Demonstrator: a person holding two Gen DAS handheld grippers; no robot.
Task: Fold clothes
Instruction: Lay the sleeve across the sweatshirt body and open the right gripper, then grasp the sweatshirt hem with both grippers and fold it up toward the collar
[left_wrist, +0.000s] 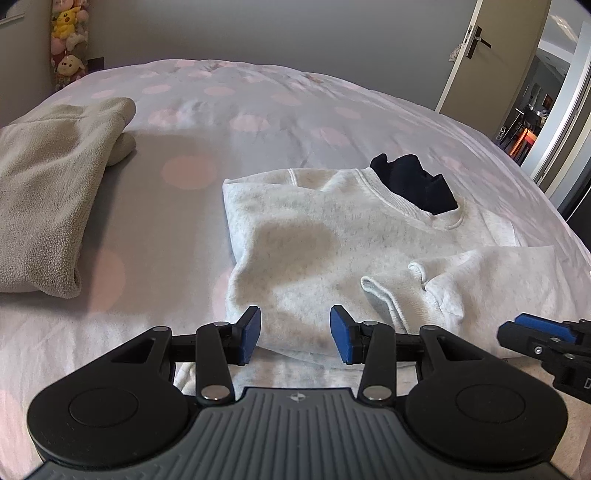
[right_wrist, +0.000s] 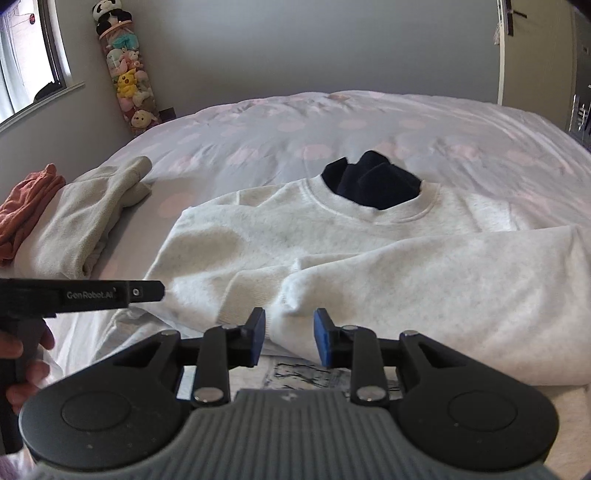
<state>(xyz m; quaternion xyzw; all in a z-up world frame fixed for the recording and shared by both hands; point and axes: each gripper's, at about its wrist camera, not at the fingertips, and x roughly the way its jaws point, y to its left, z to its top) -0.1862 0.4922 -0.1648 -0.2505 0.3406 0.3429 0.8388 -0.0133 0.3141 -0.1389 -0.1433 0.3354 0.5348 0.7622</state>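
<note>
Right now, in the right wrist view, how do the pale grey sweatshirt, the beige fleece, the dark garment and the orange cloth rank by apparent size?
1. pale grey sweatshirt
2. beige fleece
3. dark garment and orange cloth: they look alike, and the cloth is cut off at the frame edge.

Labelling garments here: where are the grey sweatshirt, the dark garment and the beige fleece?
grey sweatshirt (right_wrist: 258, 236): right wrist view, chest.
dark garment (right_wrist: 373, 181): right wrist view, middle.
beige fleece (left_wrist: 44, 192): left wrist view, top face.

Grey walls (right_wrist: 295, 48), window (right_wrist: 26, 55), open door (left_wrist: 491, 51).
</note>
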